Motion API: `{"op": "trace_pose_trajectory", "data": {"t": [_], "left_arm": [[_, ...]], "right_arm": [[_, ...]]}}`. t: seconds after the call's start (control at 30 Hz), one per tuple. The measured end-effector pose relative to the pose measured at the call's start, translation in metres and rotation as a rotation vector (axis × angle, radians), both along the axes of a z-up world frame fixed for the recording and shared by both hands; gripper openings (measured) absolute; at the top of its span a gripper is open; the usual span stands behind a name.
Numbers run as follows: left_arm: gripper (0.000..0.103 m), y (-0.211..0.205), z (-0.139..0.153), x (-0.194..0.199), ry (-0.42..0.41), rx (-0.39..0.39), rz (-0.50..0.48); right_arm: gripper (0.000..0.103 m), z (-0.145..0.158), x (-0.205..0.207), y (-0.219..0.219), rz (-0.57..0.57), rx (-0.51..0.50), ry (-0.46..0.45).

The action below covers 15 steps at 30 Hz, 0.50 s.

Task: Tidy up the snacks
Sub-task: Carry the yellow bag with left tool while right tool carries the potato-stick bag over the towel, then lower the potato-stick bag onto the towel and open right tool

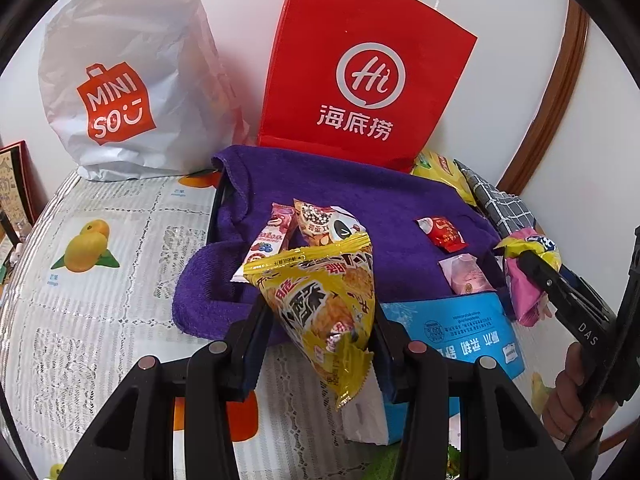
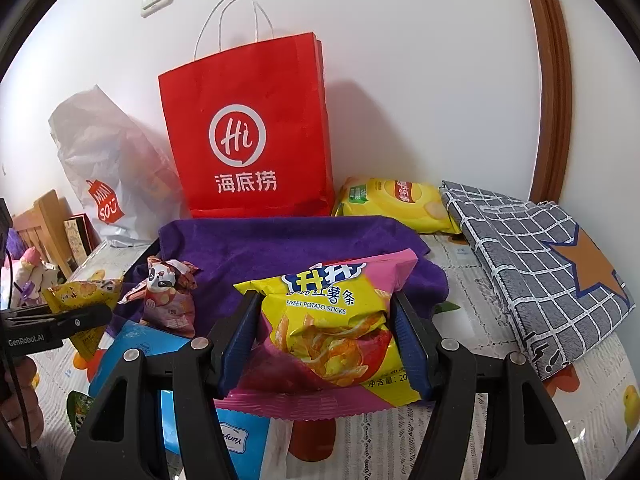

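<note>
The surface (image 1: 100,208) wears a lace-and-fruit cloth, and at the back, against the wall, a red bag (image 2: 248,128) stands upright with a white plastic bag (image 1: 120,80) slumped to its left. In front of the red bag a purple towel (image 1: 360,200) spreads across the middle of the surface. To the right lies a grey checked cloth (image 2: 532,264), folded, with a yellow chip bag (image 2: 396,200) tucked between it and the red bag. A blue tissue pack (image 1: 460,328) sits at the towel's near edge. Now the grippers: the right gripper (image 2: 328,336) is clamped on a pink-and-yellow sweet potato pack (image 2: 328,320), pads pressing both sides, the pack held up over the towel's near edge. The left gripper (image 1: 316,320) is closed on a yellow snack pack (image 1: 320,300), which hangs between its fingers over the towel's near left corner. A hand (image 1: 572,392) shows on the right gripper's handle at the frame edge. On the towel lie the small ones: a panda pack (image 1: 328,224) touching a pink berry bar (image 1: 268,244), then, well apart to the right, a red sachet (image 1: 442,234) and, just nearer, a pale pink sachet (image 1: 466,276).
</note>
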<state>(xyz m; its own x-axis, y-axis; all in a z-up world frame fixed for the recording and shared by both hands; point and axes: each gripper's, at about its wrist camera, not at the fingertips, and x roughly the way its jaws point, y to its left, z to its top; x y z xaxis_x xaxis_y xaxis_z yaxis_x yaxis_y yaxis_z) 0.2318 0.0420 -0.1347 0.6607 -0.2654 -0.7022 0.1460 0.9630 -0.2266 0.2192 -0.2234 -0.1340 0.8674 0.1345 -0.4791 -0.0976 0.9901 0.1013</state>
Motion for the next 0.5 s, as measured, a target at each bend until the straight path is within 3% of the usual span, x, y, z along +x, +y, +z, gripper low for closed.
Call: {"op": "trace_pose_trajectory", "data": {"t": [0.2,0.5], "left_arm": [[0.044,-0.004,0.001,-0.001,-0.002,0.004,-0.008],[0.044,0.003,0.003,0.000,-0.004,-0.015,0.008]], "right_arm": [[0.064,0.009,0.000,0.002,0.009,0.001,-0.019],[0.064,0.018,0.027,0.012,0.041,-0.010,0.035]]}}
